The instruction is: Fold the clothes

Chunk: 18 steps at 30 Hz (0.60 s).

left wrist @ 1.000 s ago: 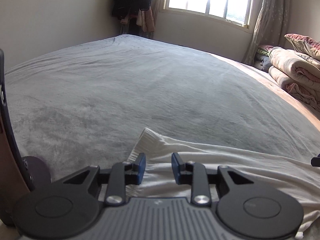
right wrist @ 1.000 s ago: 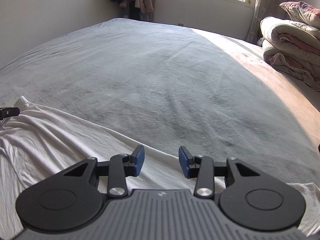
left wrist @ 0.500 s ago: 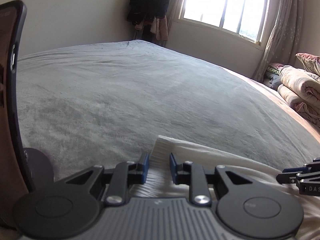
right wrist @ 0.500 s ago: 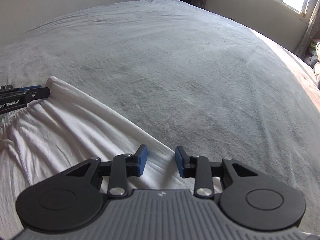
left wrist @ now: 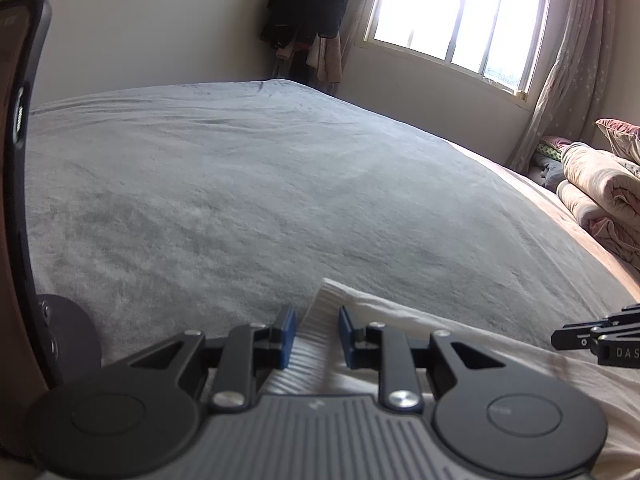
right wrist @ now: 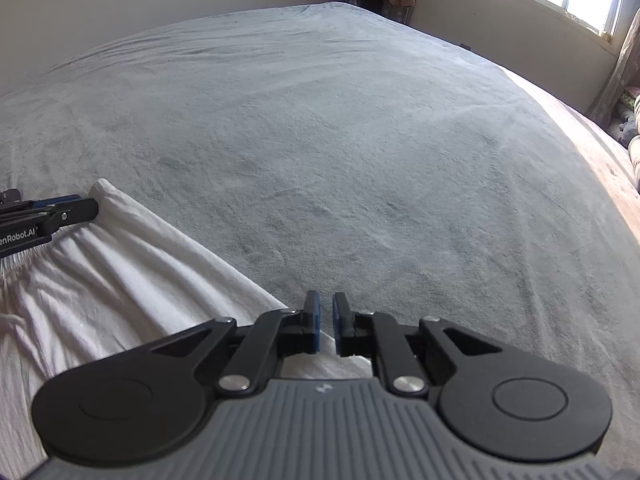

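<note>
A white garment (left wrist: 460, 340) lies across the near side of a grey bed, creased and spread out (right wrist: 112, 276). Its ribbed end band (left wrist: 320, 320) stands up between the blue pads of my left gripper (left wrist: 316, 316), which is shut on it. The right wrist view shows that same gripper (right wrist: 90, 208) pinching the garment's far left corner. My right gripper (right wrist: 323, 308) has its pads drawn close together over the garment's upper edge, and a bit of white cloth sits low in the gap. Its black tips (left wrist: 560, 338) enter the left wrist view from the right.
The grey bed cover (right wrist: 360, 140) stretches wide ahead of both grippers. Folded quilts (left wrist: 600, 192) are stacked at the right, below a curtain (left wrist: 560, 80) and a bright window (left wrist: 460, 20). Dark clothes (left wrist: 308, 4) hang in the far corner. A dark phone-like slab (left wrist: 20, 120) stands at the left edge.
My right gripper slid left along the garment's edge, tipped further down and narrowed its jaws on that edge. The left gripper rolled slightly and drew in on the ribbed band.
</note>
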Tool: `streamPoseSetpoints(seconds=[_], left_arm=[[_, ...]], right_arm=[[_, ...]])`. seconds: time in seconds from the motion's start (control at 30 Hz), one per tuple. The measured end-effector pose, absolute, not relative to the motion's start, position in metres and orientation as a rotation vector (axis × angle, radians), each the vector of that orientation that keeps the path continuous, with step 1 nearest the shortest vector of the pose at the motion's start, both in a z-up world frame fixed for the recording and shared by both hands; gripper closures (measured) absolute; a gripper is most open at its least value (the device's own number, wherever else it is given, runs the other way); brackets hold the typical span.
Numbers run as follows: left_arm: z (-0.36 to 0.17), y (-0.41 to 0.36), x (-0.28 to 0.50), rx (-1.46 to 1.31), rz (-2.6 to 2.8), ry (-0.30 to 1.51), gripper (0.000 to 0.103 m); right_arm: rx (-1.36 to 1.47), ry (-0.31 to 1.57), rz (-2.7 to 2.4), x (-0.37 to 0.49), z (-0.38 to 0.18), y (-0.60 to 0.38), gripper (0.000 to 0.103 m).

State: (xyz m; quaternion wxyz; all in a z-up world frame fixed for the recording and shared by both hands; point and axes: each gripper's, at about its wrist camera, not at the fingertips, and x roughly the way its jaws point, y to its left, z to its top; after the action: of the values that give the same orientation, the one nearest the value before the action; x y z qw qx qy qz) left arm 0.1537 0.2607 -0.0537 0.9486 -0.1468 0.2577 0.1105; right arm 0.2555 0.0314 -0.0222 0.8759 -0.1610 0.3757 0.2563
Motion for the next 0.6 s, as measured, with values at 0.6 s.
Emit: streamPoseSetpoints(seconds=[0.6], left_arm=[[-0.044, 0.238, 0.153, -0.201, 0.096, 0.498, 0.095]], right_arm=[[-0.376, 0.814, 0.593, 0.244, -0.038, 0.053, 0.102]])
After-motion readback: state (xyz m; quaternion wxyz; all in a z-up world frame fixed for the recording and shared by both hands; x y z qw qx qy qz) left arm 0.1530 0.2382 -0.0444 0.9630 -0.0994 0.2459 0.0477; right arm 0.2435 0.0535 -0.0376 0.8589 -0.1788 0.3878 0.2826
